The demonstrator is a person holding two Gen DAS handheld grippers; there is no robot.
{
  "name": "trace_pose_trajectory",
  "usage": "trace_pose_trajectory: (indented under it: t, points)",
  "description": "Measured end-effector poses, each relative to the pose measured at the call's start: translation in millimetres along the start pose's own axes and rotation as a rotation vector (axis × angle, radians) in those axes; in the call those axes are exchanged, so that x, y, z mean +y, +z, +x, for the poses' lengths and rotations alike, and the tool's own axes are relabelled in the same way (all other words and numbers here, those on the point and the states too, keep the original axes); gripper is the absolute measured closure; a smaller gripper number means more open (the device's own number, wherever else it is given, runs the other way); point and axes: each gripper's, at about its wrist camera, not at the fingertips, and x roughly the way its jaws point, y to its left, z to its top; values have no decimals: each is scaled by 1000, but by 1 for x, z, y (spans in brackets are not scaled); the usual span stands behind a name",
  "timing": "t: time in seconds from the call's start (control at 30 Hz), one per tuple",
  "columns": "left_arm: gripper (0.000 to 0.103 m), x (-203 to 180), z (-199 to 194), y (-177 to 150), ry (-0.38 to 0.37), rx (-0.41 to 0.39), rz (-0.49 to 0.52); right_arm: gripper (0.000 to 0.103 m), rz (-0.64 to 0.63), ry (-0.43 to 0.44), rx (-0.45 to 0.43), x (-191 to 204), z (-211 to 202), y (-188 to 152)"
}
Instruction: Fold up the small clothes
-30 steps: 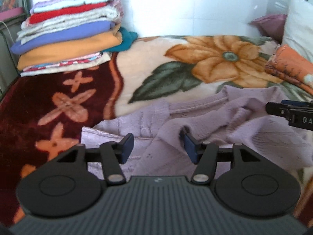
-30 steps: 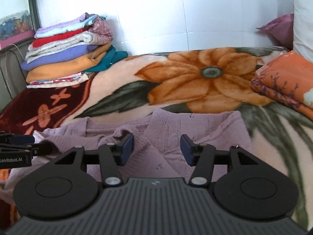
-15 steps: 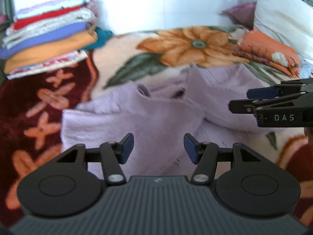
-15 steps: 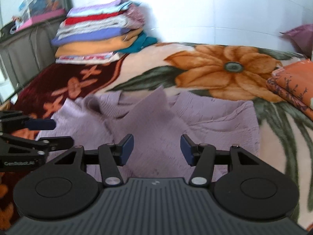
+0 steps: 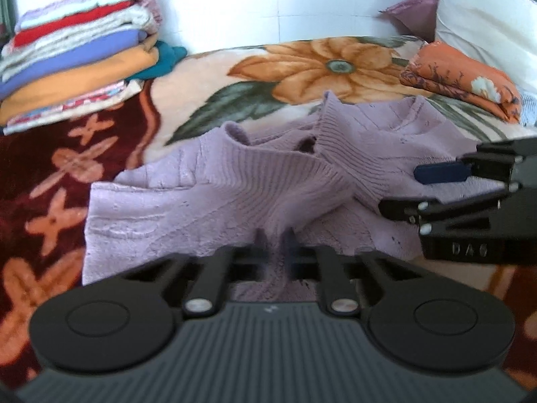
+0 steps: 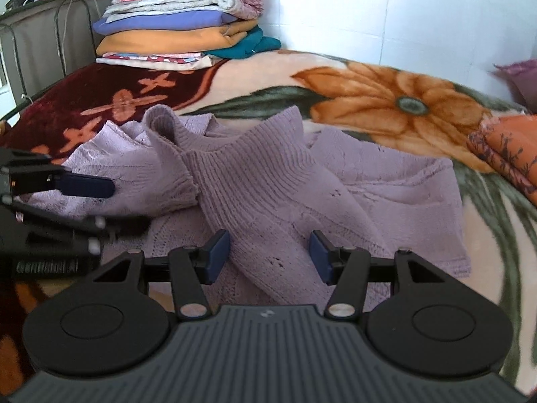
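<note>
A: Any writing you can read?

B: One bit. In the left wrist view the right gripper (image 5: pixel 433 191) comes in at three o'clock, and its black body carries pale letters that look like "DAS"; the last one is soft. In the right wrist view the left gripper (image 6: pixel 110 201) sits at nine o'clock with a printed line on its side, too blurred to read.

A: And the claws?

B: The left gripper's fingers have just come together, and a fold of the lilac sweater (image 5: pixel 268 194) is pinched between them at six o'clock of its own view. The right gripper's fingers (image 6: pixel 218 252) stand apart, one on each side of a sleeve that runs between them; the pads do not press on it.

A: Where is the sweater?

B: Spread across the flowered blanket (image 6: pixel 386 100), middle of both views, rumpled, ribbed collar standing up toward twelve o'clock.

A: Count the rest.

B: One sweater. Two grippers. One stack of folded clothes (image 6: pixel 181 23) at eleven o'clock against the white tiled wall (image 6: pixel 402 10); I make out roughly eight layers, though the thin ones blend together. One folded orange cloth (image 5: pixel 463 80) at two o'clock, one white pillow (image 5: pixel 486 23) above it, one purple cushion (image 5: pixel 416 10) beside that.
</note>
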Motion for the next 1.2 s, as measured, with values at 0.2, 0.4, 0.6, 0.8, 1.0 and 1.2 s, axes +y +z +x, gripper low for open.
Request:
trace_pose_trajectory:
  t: [0.2,0.4,0.6,0.8,1.0,1.2]
  points:
    - [92,14,-11,9,30,-52,-27,84,-51,-24,-32,5,0,3]
    - [92,57,-25,35,118,-139,-107,98,-42,-99,-122,-15,-11,28]
    - [91,109,-6,45,210,-133,-191,99,40,-230,-172,-70,-8,53]
    - [89,141,34,27,279,-20,-212,74,158,-120,-112,-100,-3,39]
    - [88,156,43,22,312,-6,-234,37,194,8,-69,-83,-5,23]
    - [88,156,23,29,304,-32,-304,37,138,173,0,-47,1,25]
